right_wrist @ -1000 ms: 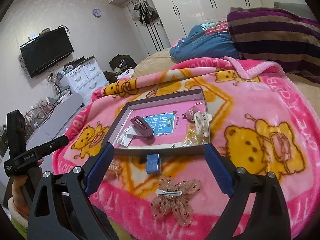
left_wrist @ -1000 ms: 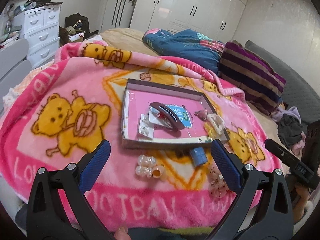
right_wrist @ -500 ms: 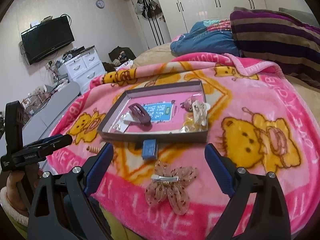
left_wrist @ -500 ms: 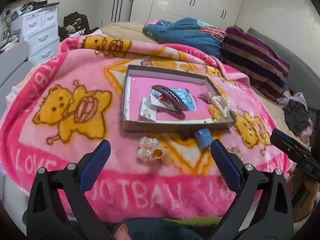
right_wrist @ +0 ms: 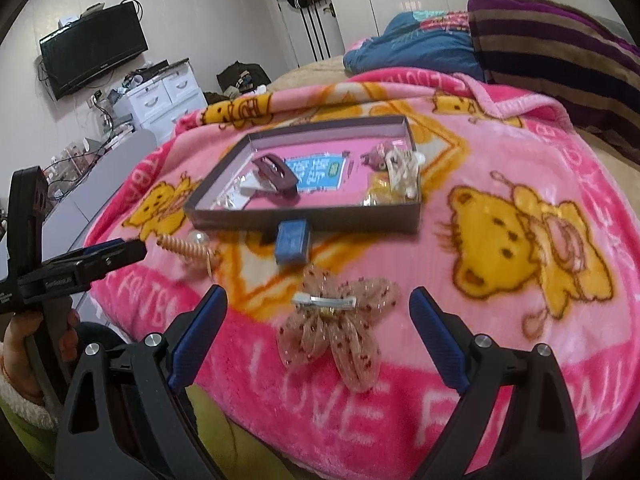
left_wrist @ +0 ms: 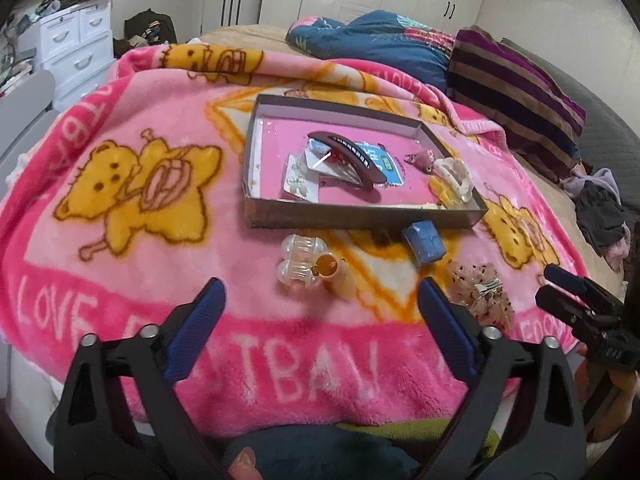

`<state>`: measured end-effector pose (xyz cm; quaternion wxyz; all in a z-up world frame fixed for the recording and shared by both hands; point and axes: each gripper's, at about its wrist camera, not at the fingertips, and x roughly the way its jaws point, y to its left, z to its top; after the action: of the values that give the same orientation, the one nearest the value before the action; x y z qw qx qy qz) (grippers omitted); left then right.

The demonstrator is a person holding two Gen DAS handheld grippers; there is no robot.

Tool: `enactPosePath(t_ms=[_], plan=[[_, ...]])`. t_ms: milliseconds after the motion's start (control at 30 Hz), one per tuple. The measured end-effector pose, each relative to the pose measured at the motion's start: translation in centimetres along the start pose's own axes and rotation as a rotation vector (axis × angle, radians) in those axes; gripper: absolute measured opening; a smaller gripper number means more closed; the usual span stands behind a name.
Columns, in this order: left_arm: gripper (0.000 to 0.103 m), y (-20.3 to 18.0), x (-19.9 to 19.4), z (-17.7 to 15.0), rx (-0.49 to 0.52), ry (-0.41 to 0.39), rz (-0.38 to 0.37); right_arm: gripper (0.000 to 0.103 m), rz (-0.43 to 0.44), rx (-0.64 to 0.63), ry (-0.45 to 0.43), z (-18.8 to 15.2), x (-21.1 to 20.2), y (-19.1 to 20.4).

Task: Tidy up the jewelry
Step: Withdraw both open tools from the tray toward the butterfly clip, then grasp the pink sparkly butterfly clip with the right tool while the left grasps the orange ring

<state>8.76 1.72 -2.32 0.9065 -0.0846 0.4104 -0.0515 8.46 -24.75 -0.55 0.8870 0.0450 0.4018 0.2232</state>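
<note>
The left gripper (left_wrist: 320, 300) is hanging with fingers spread and nothing between them; a pearl hair clip (left_wrist: 299, 263) is lying just ahead. The right gripper (right_wrist: 318, 308) is likewise released, a butterfly hair bow (right_wrist: 336, 328) sitting between its fingers. Beyond both, the tray (left_wrist: 360, 222) is resting on the blanket (left_wrist: 132, 208), bare blanket lying around it.

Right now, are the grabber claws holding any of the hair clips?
No, nothing is held. The left gripper and the right gripper are both open, above the blanket; the butterfly clip lies untouched.
</note>
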Motion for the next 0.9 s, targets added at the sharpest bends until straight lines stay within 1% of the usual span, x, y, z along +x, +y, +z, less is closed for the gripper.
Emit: enactPosePath(t_ms=[33, 100, 167, 233, 300, 533, 600, 667, 767, 833, 900], plan=[[0.079, 0.0, 0.4, -0.1, 0.0, 0.004, -0.003, 0.092, 0.0, 0.002, 0.008, -0.1, 0.3, -0.1], [0.069, 0.0, 1.1, -0.2, -0.004, 0.014, -0.005, 0.092, -0.005, 0.004, 0.015, -0.5, 0.6, -0.2], [0.063, 0.0, 1.8, -0.3, -0.01, 0.016, -0.007, 0.092, -0.016, 0.009, 0.027, -1.0, 1.2, -0.3], [0.061, 0.1, 2.4, -0.4, -0.01, 0.019, -0.005, 0.092, -0.016, 0.019, 0.043, -1.4, 1.9, -0.5], [0.055, 0.2, 2.8, -0.4, -0.014, 0.025, -0.01, 0.092, -0.014, 0.032, 0.063, -1.8, 2.6, -0.8], [0.049, -0.3, 3.4, 0.2, -0.003, 0.013, -0.028, 0.092, 0.001, 0.07, 0.089, -2.3, 3.9, -1.2], [0.042, -0.5, 3.7, 0.4, 0.006, 0.019, -0.025, 0.092, 0.003, 0.086, 0.092, -2.4, 4.2, -1.5], [0.036, -0.6, 4.1, 0.5, 0.006, 0.027, -0.03, 0.092, 0.0, 0.098, 0.093, -2.4, 4.5, -1.6], [0.033, -0.7, 4.4, 0.6, 0.005, 0.034, -0.026, 0.092, -0.008, 0.113, 0.095, -2.4, 5.1, -1.8], [0.026, -0.7, 4.5, 0.6, 0.007, 0.036, -0.016, 0.092, -0.018, 0.12, 0.098, -2.5, 5.5, -1.8], [0.017, -0.8, 4.6, 0.6, 0.011, 0.039, -0.014, 0.092, -0.026, 0.117, 0.091, -2.4, 5.8, -1.7]])
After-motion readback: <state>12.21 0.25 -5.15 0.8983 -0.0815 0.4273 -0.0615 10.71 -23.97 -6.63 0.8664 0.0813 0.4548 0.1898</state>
